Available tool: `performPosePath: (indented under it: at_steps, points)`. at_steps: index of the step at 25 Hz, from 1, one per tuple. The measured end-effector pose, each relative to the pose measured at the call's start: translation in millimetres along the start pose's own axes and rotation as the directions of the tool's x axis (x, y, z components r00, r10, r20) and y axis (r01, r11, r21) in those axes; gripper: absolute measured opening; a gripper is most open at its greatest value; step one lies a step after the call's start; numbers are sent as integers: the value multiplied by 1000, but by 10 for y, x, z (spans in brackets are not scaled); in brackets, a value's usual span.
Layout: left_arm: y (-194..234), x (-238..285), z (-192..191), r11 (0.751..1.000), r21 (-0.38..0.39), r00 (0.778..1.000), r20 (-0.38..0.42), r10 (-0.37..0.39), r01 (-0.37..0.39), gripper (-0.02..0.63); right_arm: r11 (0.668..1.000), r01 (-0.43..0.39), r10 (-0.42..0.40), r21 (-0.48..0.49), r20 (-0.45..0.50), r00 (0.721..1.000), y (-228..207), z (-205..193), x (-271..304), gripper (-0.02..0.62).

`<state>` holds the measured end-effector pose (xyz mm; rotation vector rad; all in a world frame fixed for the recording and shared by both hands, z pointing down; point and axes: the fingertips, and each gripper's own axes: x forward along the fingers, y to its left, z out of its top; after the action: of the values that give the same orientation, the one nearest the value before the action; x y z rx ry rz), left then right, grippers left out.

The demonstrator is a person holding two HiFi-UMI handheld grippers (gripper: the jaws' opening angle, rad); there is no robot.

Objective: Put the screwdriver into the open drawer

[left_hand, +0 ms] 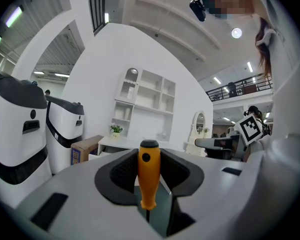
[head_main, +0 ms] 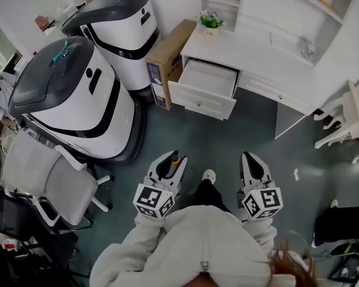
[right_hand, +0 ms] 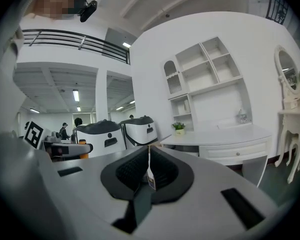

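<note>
The screwdriver [head_main: 175, 158] has an orange handle with a black cap. It stands upright between the pads of my left gripper [head_main: 169, 164], which is shut on it; in the left gripper view the handle [left_hand: 149, 171] fills the gap of that gripper [left_hand: 149, 156]. My right gripper [head_main: 249, 159] is beside it, jaws together and holding nothing [right_hand: 149, 156]. The open white drawer [head_main: 206, 79] juts from the white desk [head_main: 257, 55] well ahead of both grippers, across bare floor. Its inside looks empty.
Two big white-and-black machines [head_main: 78, 94] [head_main: 122, 26] stand at the left. A cardboard box [head_main: 167, 61] leans next to the drawer. A grey office chair [head_main: 42, 178] is near left, a white ornate chair [head_main: 347, 121] at right. My shoe [head_main: 209, 175] shows between the grippers.
</note>
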<state>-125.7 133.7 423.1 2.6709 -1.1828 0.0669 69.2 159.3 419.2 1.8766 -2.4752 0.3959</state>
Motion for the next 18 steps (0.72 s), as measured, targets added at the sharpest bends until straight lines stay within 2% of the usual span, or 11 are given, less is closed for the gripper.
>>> performPosePath:
  at_steps: [12, 18]
  points:
    - [337, 981, 278, 999, 44, 1000, 18, 2, -3, 133, 1000, -24, 24, -13, 20, 999, -594, 246, 831, 34]
    - [460, 1339, 333, 999, 40, 1000, 19, 13, -14, 133, 999, -38, 38, -16, 20, 999, -835, 330, 1129, 34]
